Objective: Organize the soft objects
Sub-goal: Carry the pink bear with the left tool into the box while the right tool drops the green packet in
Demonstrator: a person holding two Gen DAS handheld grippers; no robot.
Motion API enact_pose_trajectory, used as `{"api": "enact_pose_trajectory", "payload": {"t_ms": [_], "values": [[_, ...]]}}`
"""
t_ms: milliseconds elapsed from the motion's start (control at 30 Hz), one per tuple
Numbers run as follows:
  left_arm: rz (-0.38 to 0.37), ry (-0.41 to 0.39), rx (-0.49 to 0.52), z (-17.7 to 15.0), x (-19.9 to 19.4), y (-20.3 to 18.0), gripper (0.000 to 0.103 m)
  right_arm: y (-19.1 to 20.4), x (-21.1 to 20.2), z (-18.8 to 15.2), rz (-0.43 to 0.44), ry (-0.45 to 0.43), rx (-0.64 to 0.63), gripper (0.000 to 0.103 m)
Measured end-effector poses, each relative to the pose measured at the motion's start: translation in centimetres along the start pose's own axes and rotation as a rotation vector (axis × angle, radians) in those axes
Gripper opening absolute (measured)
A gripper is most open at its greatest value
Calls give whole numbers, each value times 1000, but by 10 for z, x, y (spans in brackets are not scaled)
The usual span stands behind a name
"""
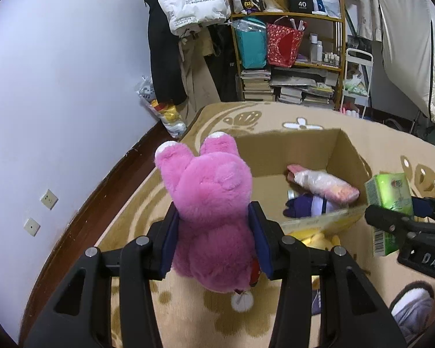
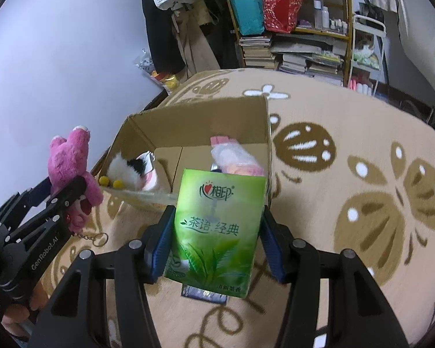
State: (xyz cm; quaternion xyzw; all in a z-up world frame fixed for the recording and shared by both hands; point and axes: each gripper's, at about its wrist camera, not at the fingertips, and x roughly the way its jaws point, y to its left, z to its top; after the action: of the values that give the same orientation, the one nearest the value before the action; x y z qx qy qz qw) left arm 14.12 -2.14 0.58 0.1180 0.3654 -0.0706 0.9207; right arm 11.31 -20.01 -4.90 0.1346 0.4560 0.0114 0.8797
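1. Two soft items are in hand at once, both held in the air on the near side of the open cardboard box [image 2: 264, 133]. We take the box as our landmark.
2. We find the left gripper [image 1: 214, 240] clamped around the body of a pink plush bear [image 1: 211, 203], blue pads pressed into the fur. The bear hangs by the box's left near corner.
3. We find the right gripper [image 2: 217, 243] closed on both sides of a green tissue pack [image 2: 217, 229], held just short of the box's near wall.
4. Handling, in our judgement: the bear is light and compressible, so a mid-body grip suits it. Its key ring [image 2: 100, 238] dangles below and could snag the box rim.
5. The tissue pack looks light with a slick film wrap. We judge a flat grip across its sides safest, since it may slip or crumple.
6. Inside the box lie a pink wrapped bundle [image 1: 324, 184], a purple item [image 1: 304, 207] and a black-and-white plush [image 2: 130, 171].
7. A yellow plush [image 1: 313, 236] lies outside the near wall. A bookshelf [image 1: 287, 58] stands well beyond the box.
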Motion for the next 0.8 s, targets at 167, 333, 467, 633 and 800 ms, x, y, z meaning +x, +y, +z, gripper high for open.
{"api": "enact_pose_trajectory", "payload": {"t_ms": [167,333,467,633,800], "values": [[-20,-36,-9,19,2,-5,45,1,3,18,3,-23,-11,59],[-28,-77,20,36,5,-15,45,8,7,36,-6,-46,-54,59],[-22,-89,44,43,13,-22,45,11,13,45,-12,-62,-84,59],[-17,-97,43,45,26,-27,45,10,24,49,-16,-81,-117,59],[-14,-92,29,44,39,-27,45,6,37,54,-18,-90,-115,59]]}}
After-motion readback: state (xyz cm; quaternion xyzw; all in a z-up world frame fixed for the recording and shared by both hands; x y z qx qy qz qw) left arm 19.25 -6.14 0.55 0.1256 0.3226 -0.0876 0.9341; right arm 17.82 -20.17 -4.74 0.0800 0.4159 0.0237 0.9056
